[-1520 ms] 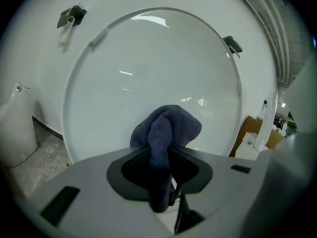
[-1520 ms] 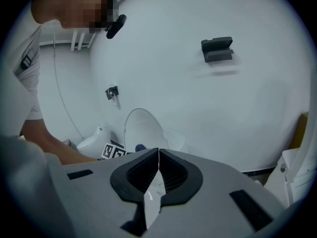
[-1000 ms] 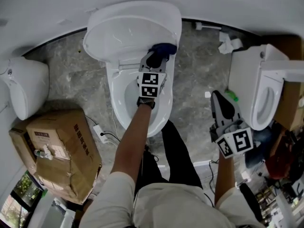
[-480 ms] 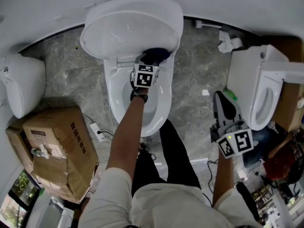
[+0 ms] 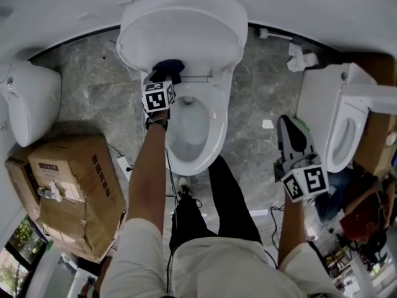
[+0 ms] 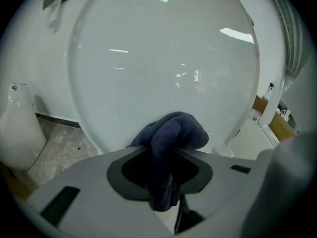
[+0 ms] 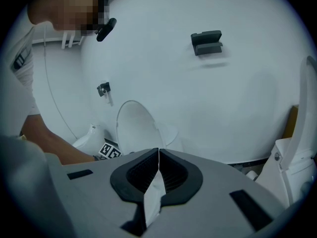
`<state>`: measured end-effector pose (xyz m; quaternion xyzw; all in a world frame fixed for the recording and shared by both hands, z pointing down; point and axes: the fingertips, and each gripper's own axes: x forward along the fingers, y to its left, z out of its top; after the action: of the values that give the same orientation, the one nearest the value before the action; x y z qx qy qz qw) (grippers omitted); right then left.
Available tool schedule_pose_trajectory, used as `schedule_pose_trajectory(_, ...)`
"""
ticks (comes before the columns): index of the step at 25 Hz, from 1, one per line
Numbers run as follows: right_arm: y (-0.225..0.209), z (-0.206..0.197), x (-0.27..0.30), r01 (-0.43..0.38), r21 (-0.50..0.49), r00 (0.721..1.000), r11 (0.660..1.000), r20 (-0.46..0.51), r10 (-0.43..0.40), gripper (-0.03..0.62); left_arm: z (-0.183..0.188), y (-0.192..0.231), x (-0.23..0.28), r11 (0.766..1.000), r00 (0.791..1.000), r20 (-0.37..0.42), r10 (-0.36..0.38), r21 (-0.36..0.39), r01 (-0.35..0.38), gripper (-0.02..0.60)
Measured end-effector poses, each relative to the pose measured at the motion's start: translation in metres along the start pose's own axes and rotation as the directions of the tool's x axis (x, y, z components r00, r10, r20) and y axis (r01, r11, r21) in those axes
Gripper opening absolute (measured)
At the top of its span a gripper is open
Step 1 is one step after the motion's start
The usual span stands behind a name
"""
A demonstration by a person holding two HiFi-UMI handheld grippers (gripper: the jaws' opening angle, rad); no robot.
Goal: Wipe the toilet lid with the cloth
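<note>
The lid (image 5: pixel 180 33) is a glossy white oval, smooth enough to mirror the ceiling lights, and it stands raised behind the open bowl (image 5: pixel 189 126). The cloth (image 5: pixel 169 67) is dark blue, soft and napped, bunched into a rounded wad. In the head view it sits at about 7 o'clock on the lid, by the hinge. Whether it presses on the plastic cannot be told.

The left hand-held gripper (image 5: pixel 164 76) pinches the cloth. In the left gripper view its grey jaws (image 6: pixel 166 175) close on a fold, and the wad (image 6: pixel 173 133) bulges out past their tips in front of the lid (image 6: pixel 163 58). The bare left forearm reaches straight out toward 12 o'clock, with the marker cube tilted down over the bowl's left rim.

The right hand-held gripper (image 5: pixel 286 126) hangs at 4 o'clock, well apart from the toilet, on a bent arm beside the body. Its ribbed black pads (image 7: pixel 148 170) are pressed together with nothing between them.

The floor (image 5: pixel 105 98) is grey veined stone. A dented cardboard box (image 5: pixel 68 191) sits at 8 o'clock, a second white toilet (image 5: pixel 338 123) at 3 o'clock and crumpled paper (image 5: pixel 301 58) at 2 o'clock. A plain white wall (image 5: pixel 49 5) curves behind.
</note>
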<state>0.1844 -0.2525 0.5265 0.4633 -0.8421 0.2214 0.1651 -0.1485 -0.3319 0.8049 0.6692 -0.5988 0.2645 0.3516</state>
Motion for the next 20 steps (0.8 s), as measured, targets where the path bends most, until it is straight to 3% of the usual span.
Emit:
schedule_pose_trajectory(5, 0.007, 0.010, 0.003, -0.009, -0.051, 1.000, 0.999, -0.014, 0.008, 0.029, 0.018, 0.035, -0.029, 0.999, 0.998, 0.046, 0.048, 0.011, -0.048, 0.103)
schedule_pose_trajectory(10, 0.023, 0.031, 0.016, -0.062, -0.117, 0.998, 0.991, -0.030, 0.059, 0.030, 0.052, 0.041, -0.070, 0.997, 0.986, 0.166, 0.033, 0.068, -0.044, 0.103)
schedule_pose_trajectory(15, 0.036, 0.067, 0.044, -0.113, -0.212, 0.993, 0.971, -0.049, 0.105, 0.031, 0.090, 0.028, -0.128, 0.996, 0.955, 0.294, -0.038, 0.093, 0.011, 0.103)
schedule_pose_trajectory(20, 0.051, 0.103, 0.075, -0.164, -0.319, 0.986, 0.933, -0.074, 0.148, 0.032, 0.123, 0.012, -0.195, 0.996, 0.905, 0.417, -0.082, 0.055, 0.065, 0.103)
